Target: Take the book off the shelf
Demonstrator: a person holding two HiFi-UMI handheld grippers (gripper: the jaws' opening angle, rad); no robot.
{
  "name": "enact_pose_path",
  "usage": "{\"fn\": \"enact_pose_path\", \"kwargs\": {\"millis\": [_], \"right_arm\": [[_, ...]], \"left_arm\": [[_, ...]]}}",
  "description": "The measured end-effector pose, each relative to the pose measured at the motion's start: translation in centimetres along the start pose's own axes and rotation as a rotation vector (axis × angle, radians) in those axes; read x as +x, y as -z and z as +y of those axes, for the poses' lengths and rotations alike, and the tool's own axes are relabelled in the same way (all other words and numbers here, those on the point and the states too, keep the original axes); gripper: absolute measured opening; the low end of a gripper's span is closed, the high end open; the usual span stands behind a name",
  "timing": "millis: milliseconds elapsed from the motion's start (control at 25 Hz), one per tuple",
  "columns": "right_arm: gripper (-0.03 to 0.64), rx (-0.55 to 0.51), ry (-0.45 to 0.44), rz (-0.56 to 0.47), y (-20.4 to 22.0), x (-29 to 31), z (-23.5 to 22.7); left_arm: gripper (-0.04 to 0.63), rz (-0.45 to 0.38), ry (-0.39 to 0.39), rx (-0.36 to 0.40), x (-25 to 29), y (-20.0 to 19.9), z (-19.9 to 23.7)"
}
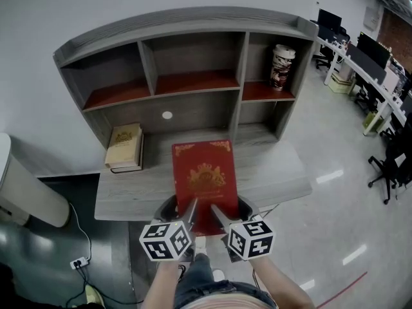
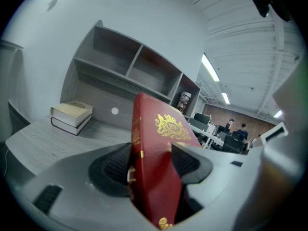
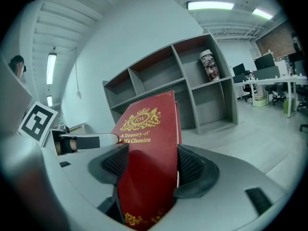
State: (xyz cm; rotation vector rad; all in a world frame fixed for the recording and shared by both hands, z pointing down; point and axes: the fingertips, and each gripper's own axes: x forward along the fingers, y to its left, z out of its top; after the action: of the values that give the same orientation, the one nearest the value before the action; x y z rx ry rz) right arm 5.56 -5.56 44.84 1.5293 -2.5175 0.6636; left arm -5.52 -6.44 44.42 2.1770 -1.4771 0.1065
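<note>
Left tool (image 2: 151,163) and right tool (image 3: 153,165) both clamping the near edge of the red book (image 1: 205,174), book being held tilted over the front of the grey surface (image 1: 273,167), outside the shelf (image 1: 193,82), tan book (image 1: 125,145) lying at the left, printed canister (image 1: 282,66) standing in the shelf's right compartment.

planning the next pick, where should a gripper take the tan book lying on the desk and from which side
I'd take the tan book by its near short edge, jaws above and below it, coming from the desk's open front. It lies flat with the shelf unit close behind and left of it. The left gripper and right gripper are shut on the red book.
</note>
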Motion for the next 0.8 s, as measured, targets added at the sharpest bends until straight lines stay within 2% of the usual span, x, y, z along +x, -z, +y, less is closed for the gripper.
{"fn": "enact_pose_path", "kwargs": {"millis": [400, 800], "right_arm": [[0.302, -0.041, -0.009, -0.001, 0.6, -1.5, 1.2], [0.302, -0.036, -0.024, -0.019, 1.0, -3.2, 2.1]], "left_arm": [[0.249, -0.011, -0.007, -0.015, -1.9, 0.8, -0.3], [0.249, -0.027, -0.014, -0.003, -3.8, 1.1, -1.1]]}}
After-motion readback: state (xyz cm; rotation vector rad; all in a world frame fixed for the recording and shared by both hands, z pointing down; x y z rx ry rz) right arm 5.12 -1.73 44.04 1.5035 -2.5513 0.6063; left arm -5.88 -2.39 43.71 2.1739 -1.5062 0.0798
